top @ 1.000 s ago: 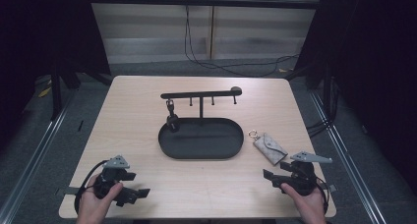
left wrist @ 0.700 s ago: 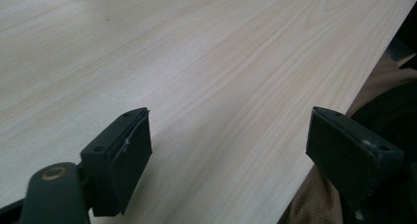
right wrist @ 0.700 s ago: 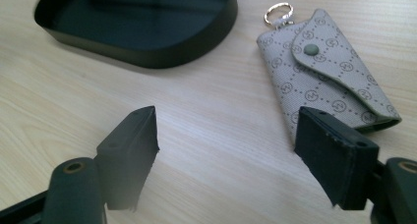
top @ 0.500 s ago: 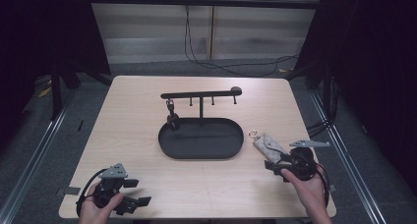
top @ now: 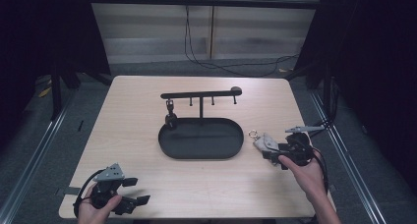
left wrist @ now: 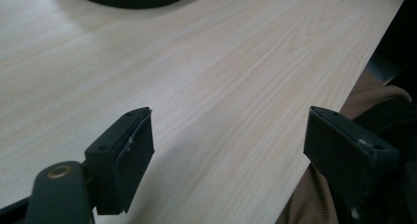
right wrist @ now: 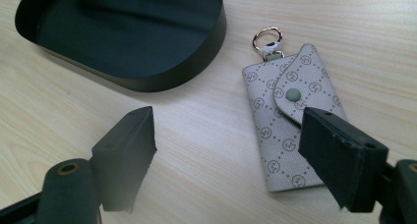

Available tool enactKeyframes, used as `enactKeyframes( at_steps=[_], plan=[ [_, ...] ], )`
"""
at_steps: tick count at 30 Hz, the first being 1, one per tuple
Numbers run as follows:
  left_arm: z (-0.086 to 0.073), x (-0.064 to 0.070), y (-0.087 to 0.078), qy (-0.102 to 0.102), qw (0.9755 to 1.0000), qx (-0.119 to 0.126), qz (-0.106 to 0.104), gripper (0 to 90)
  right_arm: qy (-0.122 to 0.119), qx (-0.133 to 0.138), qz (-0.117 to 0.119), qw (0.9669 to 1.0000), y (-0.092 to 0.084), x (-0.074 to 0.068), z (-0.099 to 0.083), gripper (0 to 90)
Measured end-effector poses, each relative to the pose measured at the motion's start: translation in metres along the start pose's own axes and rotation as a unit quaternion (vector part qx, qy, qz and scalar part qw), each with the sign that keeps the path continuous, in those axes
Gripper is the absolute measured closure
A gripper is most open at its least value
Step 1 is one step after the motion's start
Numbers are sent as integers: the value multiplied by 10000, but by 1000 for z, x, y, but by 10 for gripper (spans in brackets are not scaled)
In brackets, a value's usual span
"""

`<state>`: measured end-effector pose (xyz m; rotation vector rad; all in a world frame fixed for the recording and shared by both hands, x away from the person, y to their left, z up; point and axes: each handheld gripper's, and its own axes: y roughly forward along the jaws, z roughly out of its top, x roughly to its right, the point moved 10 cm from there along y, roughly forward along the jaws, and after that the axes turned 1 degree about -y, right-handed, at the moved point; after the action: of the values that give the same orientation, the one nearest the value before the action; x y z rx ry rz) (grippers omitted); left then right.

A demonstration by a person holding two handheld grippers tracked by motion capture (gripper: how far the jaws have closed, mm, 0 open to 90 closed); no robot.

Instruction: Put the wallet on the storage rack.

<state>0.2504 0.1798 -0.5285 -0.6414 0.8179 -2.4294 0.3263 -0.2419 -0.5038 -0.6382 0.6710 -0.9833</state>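
The high view looked forward and down from above the person's side, taking in the whole surface (top: 147,184). The right gripper view sat low and close behind its gripper (right wrist: 223,155), facing the black tray (right wrist: 147,71) and key pouch (right wrist: 282,130), both shared with the high view. The left gripper view skimmed bare wood ahead of its gripper (left wrist: 228,145).

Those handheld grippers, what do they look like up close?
Both are black. The left gripper and right gripper each end in two blocky rectangular jaws. Each carries a grey three-cornered plate on top and trails a black cable. A brass-coloured rivet shows at each jaw's base.
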Motion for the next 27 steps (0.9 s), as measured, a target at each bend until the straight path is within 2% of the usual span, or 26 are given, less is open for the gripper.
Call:
enactKeyframes(
  at_steps=[2, 6, 9, 14, 18, 20, 22, 26, 27],
  plan=[
    [1, -1, 0, 31, 10000, 71, 40, 236, -45, -36, -2, 10000, 1, 2, 3, 221],
    [3, -6, 4, -107, 9998, 102, 112, 235, 12, -94, -22, 10000, 3, 7, 9, 238],
    [6, -10, 9, -24, 9998, 84, 199, 232, 92, -369, -45, 9993, 5, 11, 9, 244],
    [6, -11, 12, -76, 9998, 70, 179, 222, 88, -655, -80, 9978, 10, 16, 13, 243],
    [4, -7, 6, -9, 9999, 127, 98, 220, 122, -848, -7, 9963, 14, 17, 16, 221],
    [4, -7, 3, 48, 9998, 159, 122, 219, 94, -922, 34, 9957, 17, 16, 18, 213],
    [4, -6, 2, 42, 9997, 209, 118, 220, 1, -1055, -57, 9944, 19, 17, 18, 209],
    [4, -8, 2, -4, 9997, 216, 113, 216, -188, -1178, -15, 9929, 22, 20, 22, 194],
    [4, -8, 3, -13, 9997, 208, 120, 216, -152, -1230, -23, 9923, 23, 22, 22, 192]
  ],
)
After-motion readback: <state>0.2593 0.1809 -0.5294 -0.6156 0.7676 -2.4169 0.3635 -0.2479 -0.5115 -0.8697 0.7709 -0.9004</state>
